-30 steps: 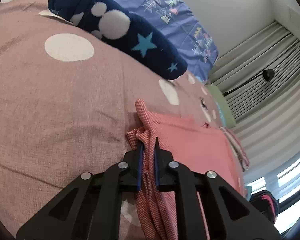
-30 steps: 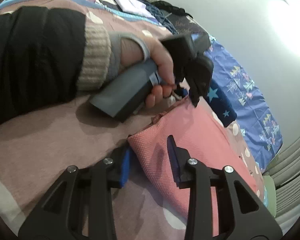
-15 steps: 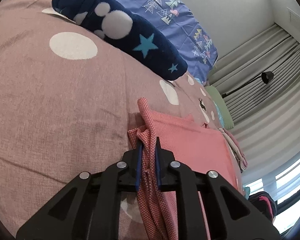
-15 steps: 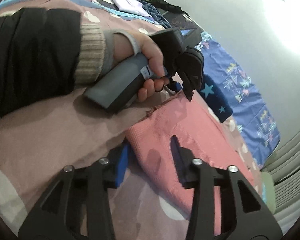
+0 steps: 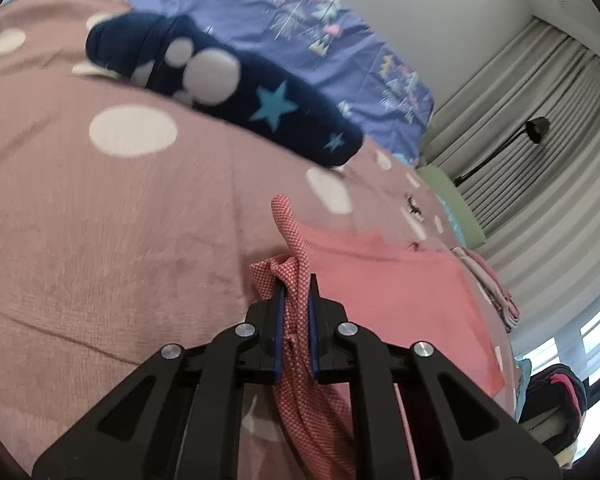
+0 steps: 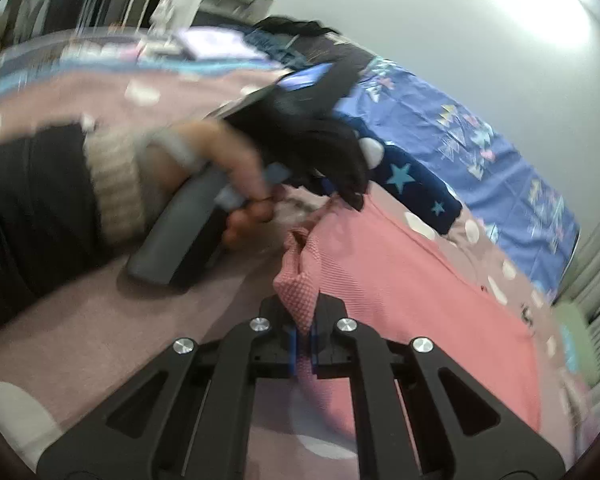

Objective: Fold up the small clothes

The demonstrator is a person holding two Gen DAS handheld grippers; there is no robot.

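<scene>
A bed (image 5: pixel 112 240) covered in a dusty-pink spread with white dots is seen filling both views, and a blue patterned sheet (image 5: pixel 300 24) is laid along its far side by the wall. On the spread a dark navy garment with stars (image 5: pixel 236 96) is bunched up, well apart from the work. Nearer, a small pink garment (image 6: pixel 412 280) is spread flat on the bed, its near edge gathered into two raised corners.

The pink garment is judged to be light, soft and limp – no shape will be kept by it, and sagging between two holds is to be expected, so it is best taken at its corners or hem, through all layers at once. The knit looks textured rather than slippery.

The left gripper (image 5: pixel 296 300) is clamped on one bunched corner, as it was a second ago. The right gripper (image 6: pixel 304 320) stood apart around the other corner in the earlier frames; its jaws have just been closing, and the cloth is now pinched between them – the corner appears lifted slightly off the spread. The person's hand (image 6: pixel 236 184) on the left gripper's handle is seen blurred
</scene>
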